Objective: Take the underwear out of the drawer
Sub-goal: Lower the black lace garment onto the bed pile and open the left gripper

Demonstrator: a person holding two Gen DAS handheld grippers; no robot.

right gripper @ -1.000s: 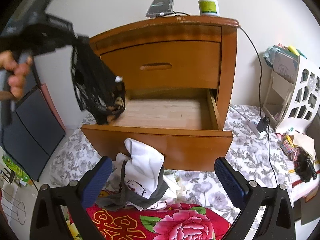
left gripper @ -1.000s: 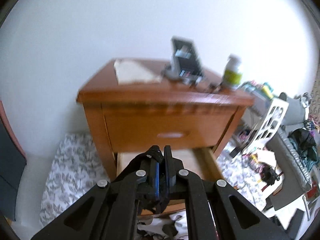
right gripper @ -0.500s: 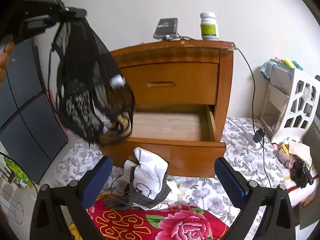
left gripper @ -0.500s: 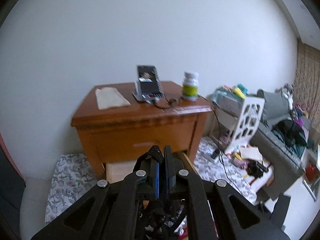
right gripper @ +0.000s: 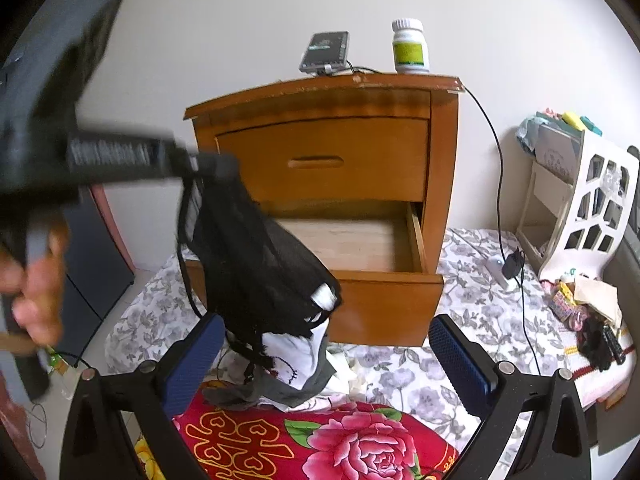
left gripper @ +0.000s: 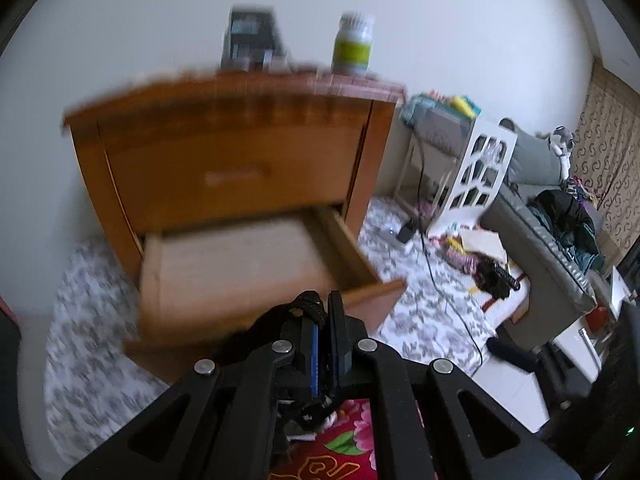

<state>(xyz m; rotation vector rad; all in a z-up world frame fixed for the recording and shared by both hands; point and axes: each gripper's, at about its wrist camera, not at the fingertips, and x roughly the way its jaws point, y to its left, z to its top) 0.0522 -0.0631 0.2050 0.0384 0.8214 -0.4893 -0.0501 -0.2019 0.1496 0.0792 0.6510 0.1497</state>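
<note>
My left gripper (left gripper: 323, 312) is shut on black lace underwear (right gripper: 256, 264), which hangs from its fingertips (right gripper: 216, 166) in front of the wooden nightstand. The garment dangles over a pile of white and grey clothes (right gripper: 296, 364) on the red floral cloth (right gripper: 320, 444). In the left wrist view only a black bunch of the underwear (left gripper: 280, 314) shows beside the pinched fingers. The lower drawer (right gripper: 384, 280) stands pulled out and its wooden floor (left gripper: 240, 256) looks bare. My right gripper (right gripper: 324, 360) is open, low in front of the drawer, holding nothing.
A phone on a stand (right gripper: 325, 52) and a white pill bottle (right gripper: 410, 46) sit on the nightstand top (right gripper: 320, 88). A black cable (right gripper: 500, 184) runs down its right side. A white openwork rack (right gripper: 584, 208) and clutter lie to the right; a dark panel (right gripper: 92, 264) stands left.
The left gripper has swung down and toward the drawer front, carrying the underwear lower and to the right over the clothes pile. The right gripper has barely moved.
</note>
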